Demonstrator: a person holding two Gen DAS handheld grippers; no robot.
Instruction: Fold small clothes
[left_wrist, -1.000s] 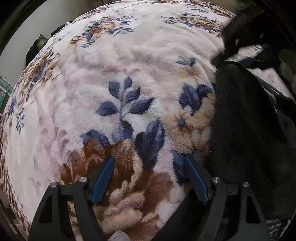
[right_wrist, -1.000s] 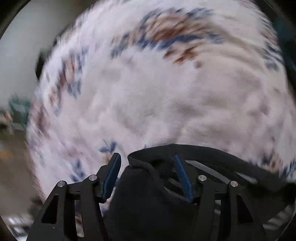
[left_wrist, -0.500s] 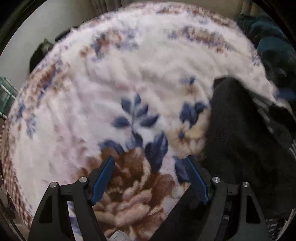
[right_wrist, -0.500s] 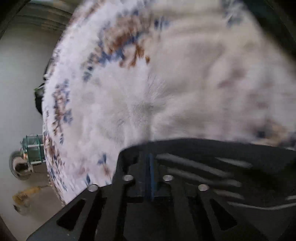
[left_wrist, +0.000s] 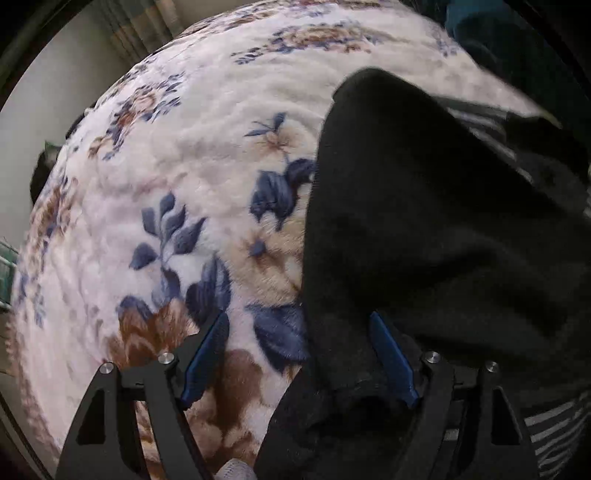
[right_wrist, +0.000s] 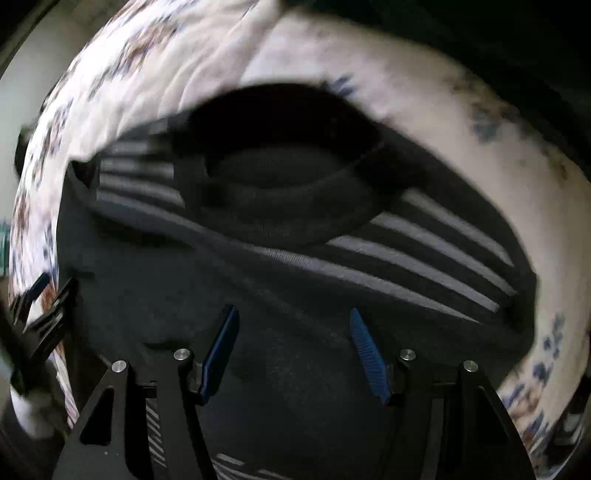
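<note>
1. Two pairs of blue-padded fingers, left gripper (left_wrist: 299, 354) and right gripper (right_wrist: 293, 354), both spread wide over a black garment (left_wrist: 424, 229) lying on the floral blanket (left_wrist: 192, 155).
2. Left: garment's near-left edge lying between the fingers, right pad just beside the cloth; no squeeze visible.
3. Right: gaping above the garment's striped part (right_wrist: 424, 251), gripping nothing.
4. Since a second ago: right fingers pinched together on cloth, now just reopened and empty; garment spread further left in the left view.
5. Right view blurred; garment's near and right edges cut off.
</note>
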